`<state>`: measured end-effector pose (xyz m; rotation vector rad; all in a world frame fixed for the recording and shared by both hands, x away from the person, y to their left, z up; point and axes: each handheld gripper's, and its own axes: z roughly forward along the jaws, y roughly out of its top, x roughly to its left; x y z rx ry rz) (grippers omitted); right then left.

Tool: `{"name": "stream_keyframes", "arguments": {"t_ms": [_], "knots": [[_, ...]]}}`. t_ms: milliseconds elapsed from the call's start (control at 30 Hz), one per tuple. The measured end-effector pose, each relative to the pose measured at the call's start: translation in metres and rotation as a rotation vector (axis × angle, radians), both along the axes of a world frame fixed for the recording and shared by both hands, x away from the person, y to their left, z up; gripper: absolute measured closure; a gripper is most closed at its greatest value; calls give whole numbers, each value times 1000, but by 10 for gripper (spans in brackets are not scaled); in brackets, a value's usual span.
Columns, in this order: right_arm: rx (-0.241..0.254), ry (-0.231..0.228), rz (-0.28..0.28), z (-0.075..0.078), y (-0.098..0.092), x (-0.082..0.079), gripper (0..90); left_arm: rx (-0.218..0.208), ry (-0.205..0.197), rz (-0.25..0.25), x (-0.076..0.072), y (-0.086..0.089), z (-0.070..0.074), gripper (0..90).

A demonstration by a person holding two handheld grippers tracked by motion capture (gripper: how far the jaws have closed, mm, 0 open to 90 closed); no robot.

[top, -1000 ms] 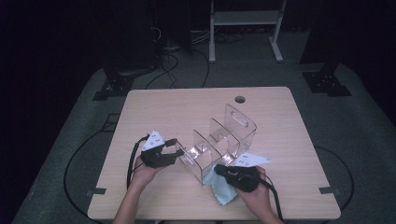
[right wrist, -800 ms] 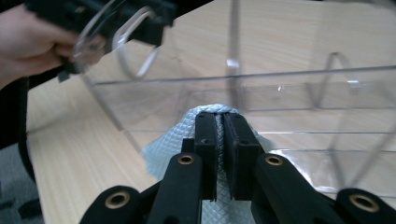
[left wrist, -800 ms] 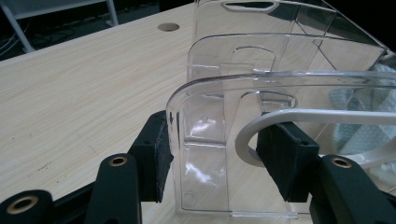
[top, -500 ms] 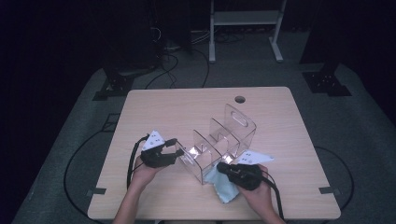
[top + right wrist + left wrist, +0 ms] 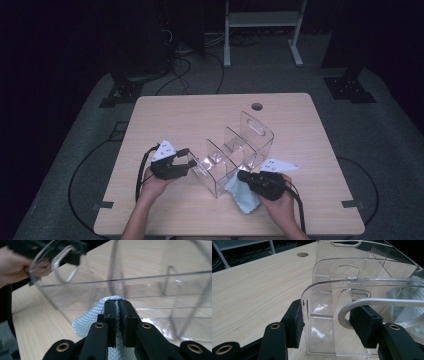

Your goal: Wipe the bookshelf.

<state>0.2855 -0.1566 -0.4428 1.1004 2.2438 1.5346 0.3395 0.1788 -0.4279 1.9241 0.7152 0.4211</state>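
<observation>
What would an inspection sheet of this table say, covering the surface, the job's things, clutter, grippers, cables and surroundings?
Surface: pale wooden table with a round hole near its far edge.
Job's things: clear plastic divider rack; light blue cloth at its near side.
Clutter: nothing seen.
Grippers: left gripper clamps the rack's end wall; right gripper is shut on the cloth, against the rack's side.
Cables: black cable trails from each gripper; more lie on the floor.
Surroundings: dark room, grey carpet, white frame behind.

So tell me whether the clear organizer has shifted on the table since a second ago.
No. In the high view the clear organizer sits the same way relative to the round hole in the table as before.
</observation>
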Motion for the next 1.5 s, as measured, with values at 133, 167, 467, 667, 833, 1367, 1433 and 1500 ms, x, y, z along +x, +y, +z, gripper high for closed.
{"name": "stream_keyframes", "arguments": {"t_ms": [133,167,467,667,833,1367,1433,1500], "knots": [[18,29,-1,-4,0,1,838,2,-1,3,0,-1,0,459],[9,25,9,-4,6,-1,838,2,-2,8,0,0,0,458],[-23,-10,59,1,16,-5,838,1,1,2,1,3,0,459],[-10,0,26,0,12,-4,837,3,1,6,0,2,0,458],[-13,-7,91,4,24,-9,837,1,1,8,1,2,0,458],[12,-55,102,19,29,-19,838,-4,4,5,1,0,0,459],[7,-58,97,18,31,-20,838,5,-2,9,0,-2,0,458],[8,-57,128,17,38,-24,839,6,-3,10,0,-1,0,458]]}}
